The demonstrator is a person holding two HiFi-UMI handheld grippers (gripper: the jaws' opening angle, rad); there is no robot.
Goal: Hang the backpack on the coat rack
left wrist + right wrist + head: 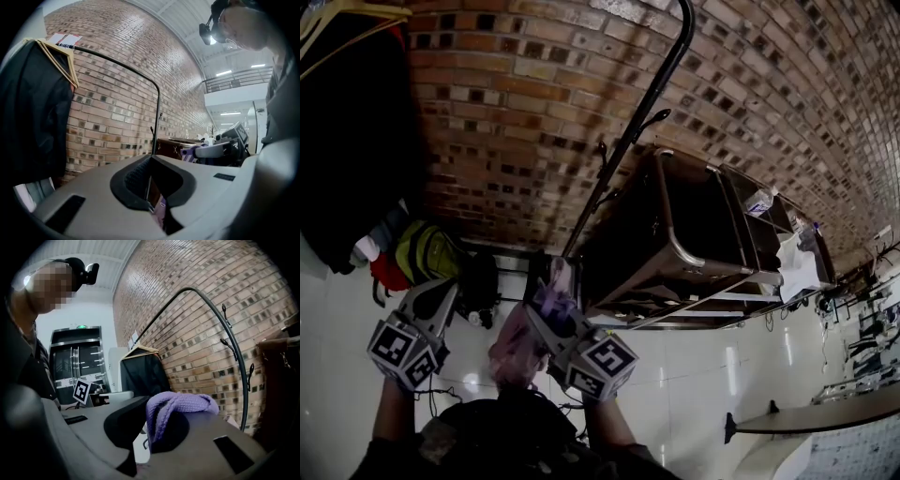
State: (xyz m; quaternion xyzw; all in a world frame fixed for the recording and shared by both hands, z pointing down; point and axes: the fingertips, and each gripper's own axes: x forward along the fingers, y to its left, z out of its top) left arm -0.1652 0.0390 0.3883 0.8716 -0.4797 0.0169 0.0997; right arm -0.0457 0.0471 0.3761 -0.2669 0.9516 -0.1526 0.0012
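Observation:
A pink and purple backpack [518, 345] hangs between my two grippers, low in the head view. My right gripper [551, 292] is shut on its purple knitted strap [180, 404], which bulges over the jaws. To the left, my left gripper [434, 295] has its jaws together, and a sliver of pink fabric [160, 211] shows pinched low between them. The coat rack [637, 122] is a black curved pole with small hooks [226, 345]. It stands ahead of both grippers against the brick wall [117, 93], and nothing touches it. The rack's pole [158, 117] rises just beyond the left jaws.
A dark garment on wooden hangers [347, 122] hangs at the left, also seen as the garment [140, 373]. Coloured bags [422, 253] lie below it. A dark brown cabinet [675, 234] stands right of the rack. A round table [825, 412] is at the lower right.

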